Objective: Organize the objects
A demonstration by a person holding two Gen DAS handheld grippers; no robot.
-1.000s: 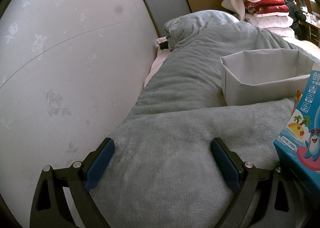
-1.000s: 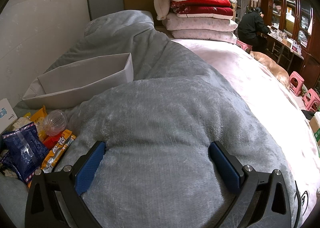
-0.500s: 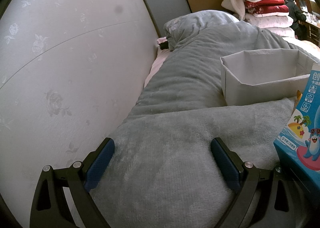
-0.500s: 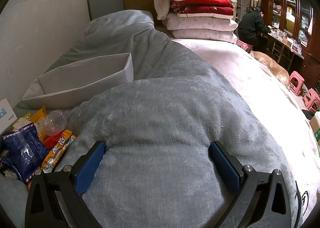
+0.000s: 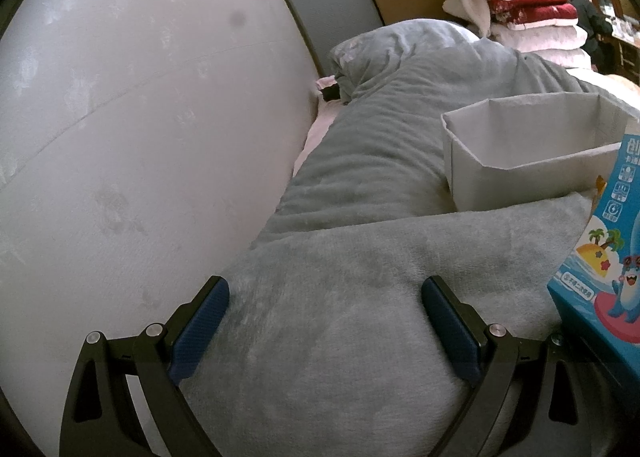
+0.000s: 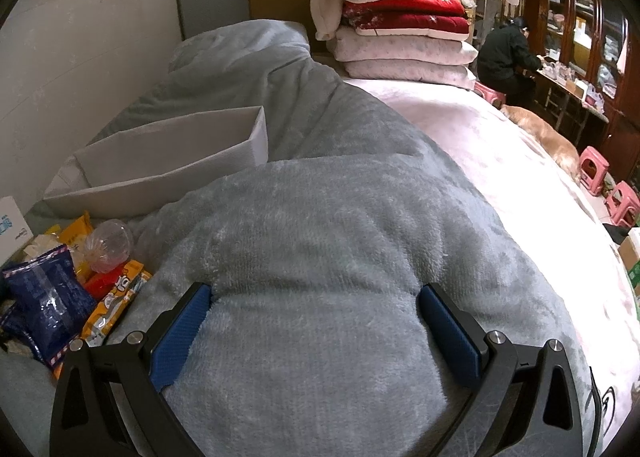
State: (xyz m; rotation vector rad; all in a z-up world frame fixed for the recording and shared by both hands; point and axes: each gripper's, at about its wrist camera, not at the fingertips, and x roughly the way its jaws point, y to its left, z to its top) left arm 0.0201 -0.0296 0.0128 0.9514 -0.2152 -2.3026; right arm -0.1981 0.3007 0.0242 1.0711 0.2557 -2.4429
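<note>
An empty grey fabric bin stands on the grey blanket; it also shows in the right wrist view. A blue carton with a cartoon picture stands at the right edge of the left wrist view. In the right wrist view a pile of items lies at the left: a dark blue snack bag, an orange packet, a clear plastic ball and a yellow packet. My left gripper is open and empty above the blanket. My right gripper is open and empty, low over a blanket bulge.
A white wall runs close on the left. A grey pillow and stacked folded bedding lie at the far end. A pink sheet covers the bed's right side. A person, a dog and pink stools are beyond.
</note>
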